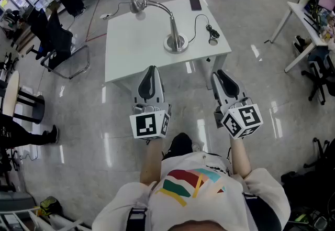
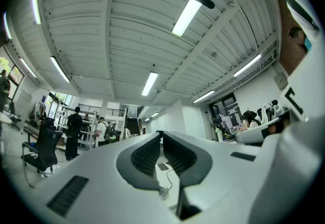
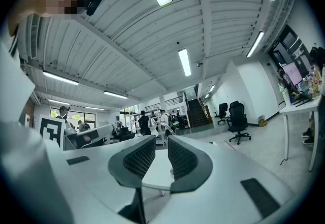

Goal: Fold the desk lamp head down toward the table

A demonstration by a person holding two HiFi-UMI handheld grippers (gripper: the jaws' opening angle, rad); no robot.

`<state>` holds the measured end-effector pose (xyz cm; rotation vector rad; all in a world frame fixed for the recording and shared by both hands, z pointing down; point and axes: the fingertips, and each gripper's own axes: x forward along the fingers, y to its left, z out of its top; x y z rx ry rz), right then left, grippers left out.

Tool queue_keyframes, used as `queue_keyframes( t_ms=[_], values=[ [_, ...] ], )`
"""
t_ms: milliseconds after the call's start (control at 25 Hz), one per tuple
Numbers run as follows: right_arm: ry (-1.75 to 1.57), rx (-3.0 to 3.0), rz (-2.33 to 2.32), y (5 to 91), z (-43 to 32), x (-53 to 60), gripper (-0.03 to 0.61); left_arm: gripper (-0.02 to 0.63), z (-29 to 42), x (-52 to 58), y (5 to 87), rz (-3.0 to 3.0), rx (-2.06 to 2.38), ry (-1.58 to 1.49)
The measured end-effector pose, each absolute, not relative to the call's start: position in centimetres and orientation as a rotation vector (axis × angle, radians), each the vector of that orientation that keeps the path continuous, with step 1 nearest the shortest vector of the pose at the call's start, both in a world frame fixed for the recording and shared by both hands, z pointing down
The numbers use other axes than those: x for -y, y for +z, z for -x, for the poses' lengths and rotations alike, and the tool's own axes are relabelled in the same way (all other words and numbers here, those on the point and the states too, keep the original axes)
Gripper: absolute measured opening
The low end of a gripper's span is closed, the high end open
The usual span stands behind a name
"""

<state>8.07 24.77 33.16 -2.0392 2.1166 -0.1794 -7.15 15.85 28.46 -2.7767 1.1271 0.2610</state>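
The desk lamp stands on a white table [image 1: 131, 46] in the head view. Its round base [image 1: 176, 43] is near the table's front, and its chrome neck arches back-left to the lamp head [image 1: 137, 6], which hangs raised over the far left part. My left gripper [image 1: 151, 74] and right gripper [image 1: 222, 75] hover side by side just short of the table's near edge. Both are shut with nothing between the jaws, and neither touches the lamp. The left gripper view [image 2: 161, 135] shows only a sliver of table past the jaws. The right gripper [image 3: 161, 139] points at the table [image 3: 158, 174].
A dark phone [image 1: 195, 3] lies at the table's far right, and a black cable with a plug [image 1: 211, 32] runs right of the lamp base. Black office chairs [image 1: 58, 41] stand left of the table. Another desk [image 1: 302, 14] is at right. People stand at the back left.
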Motion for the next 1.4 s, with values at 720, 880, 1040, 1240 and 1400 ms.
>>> queue_keyframes(
  t_ms=[720,880,1040,1240,1400],
  values=[
    [-0.004,-2.668,1.792,30.5,-9.4,8.1,0.204,0.177,0.7,13.7,25.2,2.475,-1.127,0.093],
    [0.04,-2.851,1.665,30.1,-9.1,15.1,0.204,0.176,-0.8,18.5,26.0,2.479,-1.049,-0.011],
    [0.019,-2.979,1.545,30.1,-10.6,19.4,0.204,0.175,-3.0,20.5,27.0,2.529,-1.023,-0.095],
    [-0.003,-3.186,1.254,31.7,-10.0,21.5,0.203,0.168,-4.4,20.4,28.4,2.554,-1.053,-0.154],
    [0.007,-3.263,1.043,31.4,-9.8,22.2,0.202,0.107,-4.9,21.0,28.6,2.548,-1.116,-0.194]
  ],
)
